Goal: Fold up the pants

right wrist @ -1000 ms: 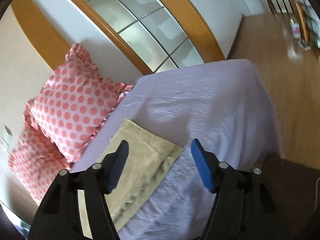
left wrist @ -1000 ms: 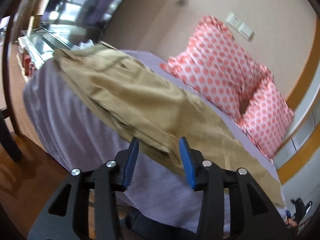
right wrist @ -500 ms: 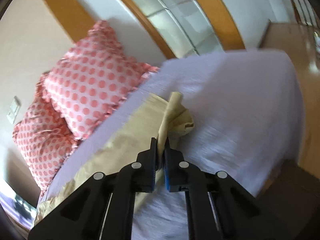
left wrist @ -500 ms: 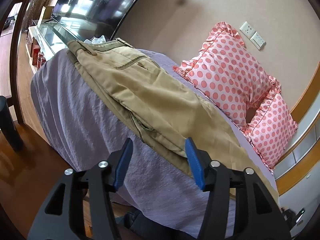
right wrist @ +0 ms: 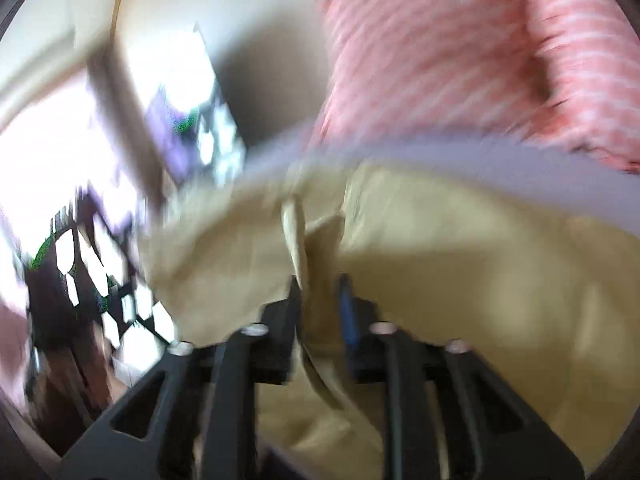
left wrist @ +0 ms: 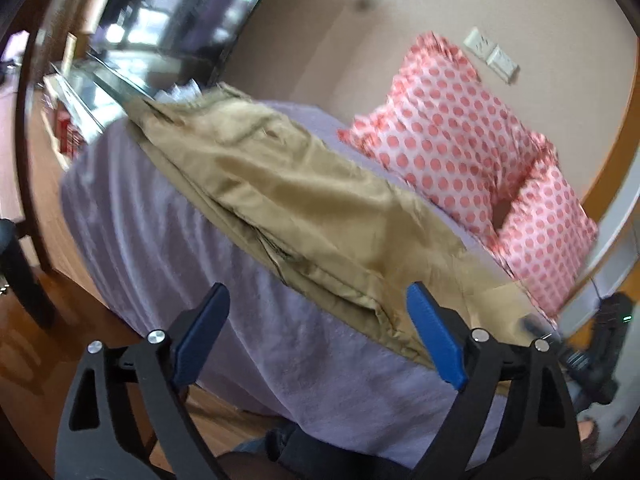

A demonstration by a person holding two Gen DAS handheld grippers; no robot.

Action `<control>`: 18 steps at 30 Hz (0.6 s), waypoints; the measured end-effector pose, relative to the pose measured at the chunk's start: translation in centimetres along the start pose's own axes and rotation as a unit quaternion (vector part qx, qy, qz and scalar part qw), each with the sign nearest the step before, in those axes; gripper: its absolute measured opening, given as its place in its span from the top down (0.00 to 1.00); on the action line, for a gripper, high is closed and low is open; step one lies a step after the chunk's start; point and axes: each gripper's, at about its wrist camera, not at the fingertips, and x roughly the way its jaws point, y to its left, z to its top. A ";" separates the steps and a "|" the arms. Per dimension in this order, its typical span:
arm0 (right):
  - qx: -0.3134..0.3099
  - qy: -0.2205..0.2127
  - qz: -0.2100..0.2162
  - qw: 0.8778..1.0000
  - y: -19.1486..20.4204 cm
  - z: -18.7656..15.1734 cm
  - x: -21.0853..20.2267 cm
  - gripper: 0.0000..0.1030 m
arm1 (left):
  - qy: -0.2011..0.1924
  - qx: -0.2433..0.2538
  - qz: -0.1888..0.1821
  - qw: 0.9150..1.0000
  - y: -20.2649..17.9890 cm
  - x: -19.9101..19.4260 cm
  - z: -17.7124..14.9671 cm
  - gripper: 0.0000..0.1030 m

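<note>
Khaki pants (left wrist: 304, 204) lie stretched along a bed covered by a lilac sheet (left wrist: 168, 264), waistband at the far left end. My left gripper (left wrist: 316, 332) is open wide and empty, hovering at the near edge of the pants. In the blurred right wrist view, my right gripper (right wrist: 320, 292) is shut on a bunched fold of the pants (right wrist: 304, 248) and holds it lifted over the rest of the fabric (right wrist: 460, 264). The right gripper shows as a dark shape at the right edge of the left wrist view (left wrist: 608, 328).
Two pink polka-dot pillows (left wrist: 472, 148) lean against the beige wall behind the bed, seen blurred in the right wrist view (right wrist: 480, 60). A TV (left wrist: 168, 20) and glass cabinet stand past the bed's far end. Wooden floor (left wrist: 32, 368) lies below left.
My right gripper, shut on the pant leg end, has swung it over toward the waistband end, blurring its view. My left gripper has opened wider and stayed by the near edge.
</note>
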 end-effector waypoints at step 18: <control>0.056 -0.022 0.016 0.998 -1.2 -0.9 -0.7 0.18 | 0.000 -0.037 0.005 0.999 0.8 2.7 3.8 0.16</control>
